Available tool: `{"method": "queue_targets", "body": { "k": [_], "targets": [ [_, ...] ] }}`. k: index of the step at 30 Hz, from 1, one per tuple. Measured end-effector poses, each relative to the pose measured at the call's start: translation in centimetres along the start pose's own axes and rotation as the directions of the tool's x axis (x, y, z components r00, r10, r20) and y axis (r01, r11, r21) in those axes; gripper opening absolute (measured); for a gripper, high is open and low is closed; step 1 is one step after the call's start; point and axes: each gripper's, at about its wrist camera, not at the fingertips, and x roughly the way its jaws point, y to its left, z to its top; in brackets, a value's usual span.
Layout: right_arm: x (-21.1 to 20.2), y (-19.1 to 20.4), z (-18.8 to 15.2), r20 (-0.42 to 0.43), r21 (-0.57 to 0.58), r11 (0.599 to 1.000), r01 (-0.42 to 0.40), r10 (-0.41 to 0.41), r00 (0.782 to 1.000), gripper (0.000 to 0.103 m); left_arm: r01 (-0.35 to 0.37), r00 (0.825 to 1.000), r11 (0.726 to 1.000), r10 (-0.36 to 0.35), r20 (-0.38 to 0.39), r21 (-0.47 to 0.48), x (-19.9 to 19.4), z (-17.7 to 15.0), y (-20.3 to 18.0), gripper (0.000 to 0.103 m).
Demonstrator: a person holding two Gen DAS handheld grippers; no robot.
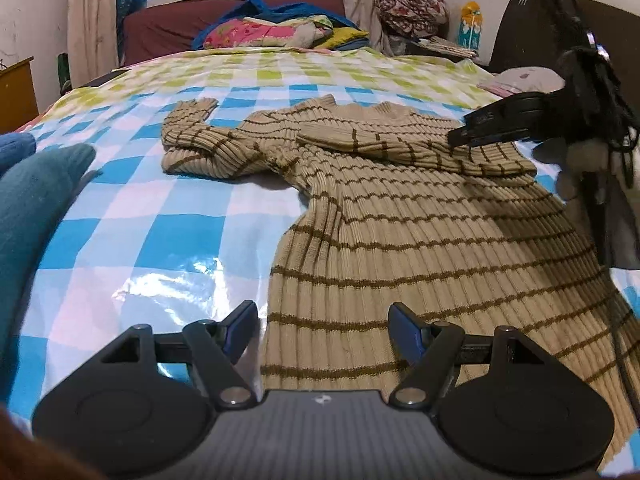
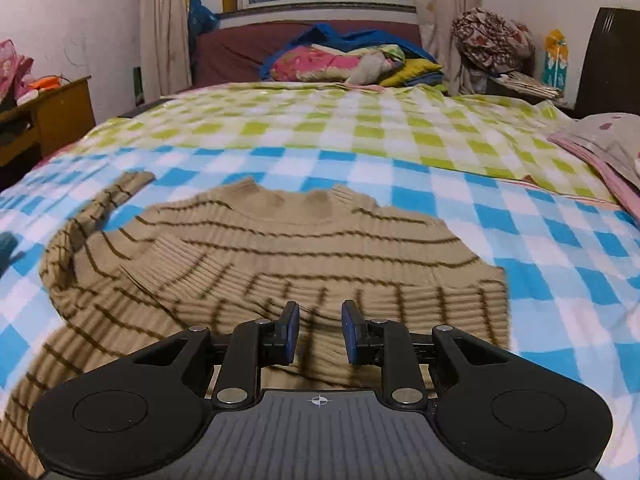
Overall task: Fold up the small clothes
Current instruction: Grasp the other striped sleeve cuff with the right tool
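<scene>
A beige ribbed sweater with brown stripes (image 1: 400, 232) lies flat on the checked bed cover, neck away from me. Its right sleeve is folded across the chest (image 1: 400, 148); its left sleeve (image 1: 192, 136) lies bent out to the left. My left gripper (image 1: 324, 328) is open and empty, just above the sweater's lower left hem. My right gripper (image 2: 320, 332) is open with a narrow gap and empty, above the folded sleeve (image 2: 280, 292) on the sweater (image 2: 304, 240). The right gripper also shows in the left wrist view (image 1: 460, 136), at the sweater's right shoulder.
The bed cover (image 1: 160, 240) is glossy, blue-white near me and green-white farther off. A pile of bedding (image 2: 352, 60) lies at the headboard. A wooden side table (image 2: 52, 112) stands at left. A pink cloth (image 2: 600, 152) lies at the right edge. A blue gloved hand (image 1: 36, 208) is at left.
</scene>
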Motion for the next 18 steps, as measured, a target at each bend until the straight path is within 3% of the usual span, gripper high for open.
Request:
{"method": "queue_targets", "body": {
  "k": [4, 9, 13, 18],
  "targets": [
    [2.2, 1.4, -0.4, -0.104, -0.026, 1.000, -0.017, 0.014, 0.995, 0.023, 0.009, 1.000, 1.000, -0.009, 0.009, -0.015, -0.2, 0.2, 0.3, 0.077],
    [1.6, 2.6, 0.3, -0.084, -0.064, 0.998, -0.004, -0.002, 0.996, 0.023, 0.028, 1.000, 0.999, -0.028, 0.001, -0.028, 0.1, -0.1, 1.1, 0.077],
    [1.3, 5.2, 2.3, -0.076, -0.067, 0.995, -0.078, 0.073, 0.994, 0.024, 0.046, 0.999, 0.998, -0.046, 0.013, -0.042, -0.1, 0.1, 1.9, 0.077],
    [2.7, 11.4, 5.2, -0.107, -0.089, 0.971, -0.224, 0.214, 0.971, 0.024, 0.041, 0.998, 0.995, -0.037, 0.044, -0.088, -0.6, 0.4, 3.9, 0.077]
  ]
}}
